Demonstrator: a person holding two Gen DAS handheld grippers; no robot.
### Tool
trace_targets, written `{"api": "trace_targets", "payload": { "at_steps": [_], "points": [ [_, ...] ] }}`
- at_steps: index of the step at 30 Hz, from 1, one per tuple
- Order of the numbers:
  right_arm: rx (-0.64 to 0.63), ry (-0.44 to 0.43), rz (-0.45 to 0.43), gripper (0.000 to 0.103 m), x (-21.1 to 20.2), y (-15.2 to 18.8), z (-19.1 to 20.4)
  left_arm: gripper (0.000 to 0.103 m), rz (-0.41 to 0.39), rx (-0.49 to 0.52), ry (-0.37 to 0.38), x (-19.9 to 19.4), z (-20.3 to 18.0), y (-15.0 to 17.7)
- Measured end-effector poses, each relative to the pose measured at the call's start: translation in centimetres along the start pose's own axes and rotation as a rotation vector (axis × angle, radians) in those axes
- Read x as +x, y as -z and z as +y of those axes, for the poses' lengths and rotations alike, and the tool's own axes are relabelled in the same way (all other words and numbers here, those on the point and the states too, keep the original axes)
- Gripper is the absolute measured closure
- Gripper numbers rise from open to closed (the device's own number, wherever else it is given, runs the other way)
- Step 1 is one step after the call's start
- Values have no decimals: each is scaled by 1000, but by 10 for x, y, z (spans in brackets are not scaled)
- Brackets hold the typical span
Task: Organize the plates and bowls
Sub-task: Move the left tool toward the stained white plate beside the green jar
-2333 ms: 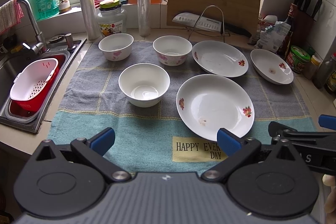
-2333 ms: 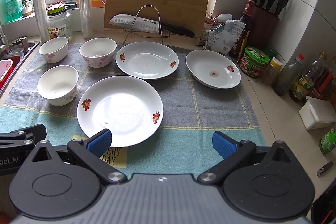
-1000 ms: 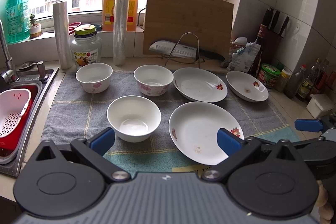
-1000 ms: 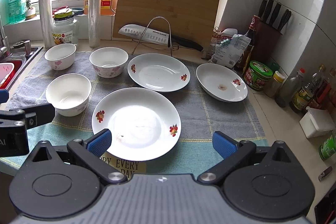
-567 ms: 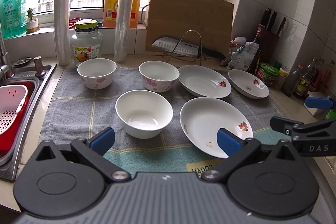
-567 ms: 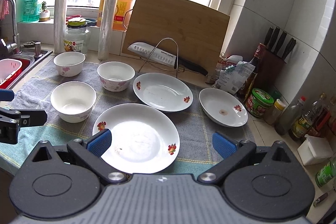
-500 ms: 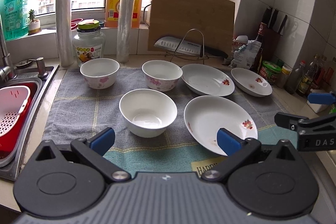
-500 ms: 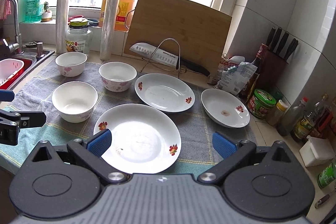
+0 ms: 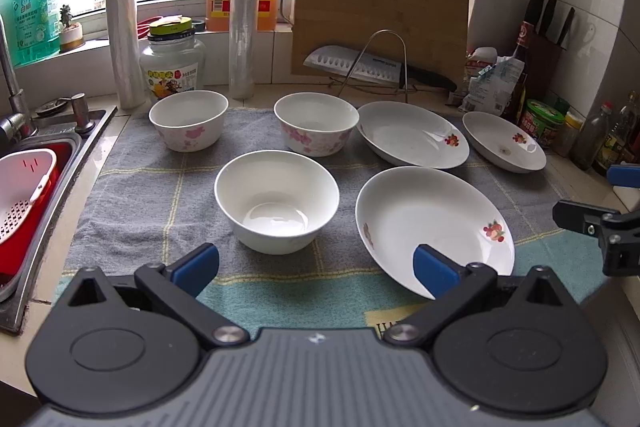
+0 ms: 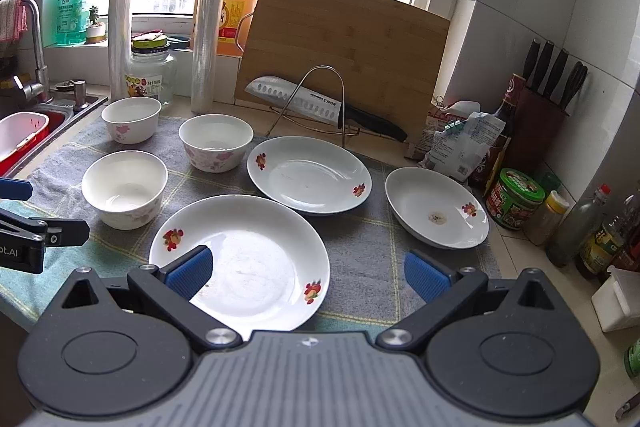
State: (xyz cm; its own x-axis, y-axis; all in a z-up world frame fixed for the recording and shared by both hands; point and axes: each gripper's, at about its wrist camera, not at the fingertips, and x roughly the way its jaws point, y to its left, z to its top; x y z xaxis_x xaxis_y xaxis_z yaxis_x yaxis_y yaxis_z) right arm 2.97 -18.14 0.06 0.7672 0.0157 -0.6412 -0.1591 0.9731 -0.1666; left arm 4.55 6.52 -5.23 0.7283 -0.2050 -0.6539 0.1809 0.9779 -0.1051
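**Plates and bowls lay ahead of two spread grippers**

Plates numbered three, bowls three, all on the grey-and-teal checked cloth (image 9: 132,187). The plain white ceramic bowl (image 9: 276,201) sat just beyond the left gripper (image 9: 316,263), whose jaws stood wide apart and empty. The largest white floral plate (image 10: 240,259) lay near the cloth's front edge, partly between the spread, empty jaws of the right gripper (image 10: 308,275), untouched.
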Motion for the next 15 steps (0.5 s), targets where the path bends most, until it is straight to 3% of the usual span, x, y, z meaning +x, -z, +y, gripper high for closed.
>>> {"api": "trace_targets", "payload": {
  "at_steps": [15],
  "points": [
    [-28,-158,22,0,60,3,-101,1,61,-21,-96,40,-84,-21]
  ]
}}
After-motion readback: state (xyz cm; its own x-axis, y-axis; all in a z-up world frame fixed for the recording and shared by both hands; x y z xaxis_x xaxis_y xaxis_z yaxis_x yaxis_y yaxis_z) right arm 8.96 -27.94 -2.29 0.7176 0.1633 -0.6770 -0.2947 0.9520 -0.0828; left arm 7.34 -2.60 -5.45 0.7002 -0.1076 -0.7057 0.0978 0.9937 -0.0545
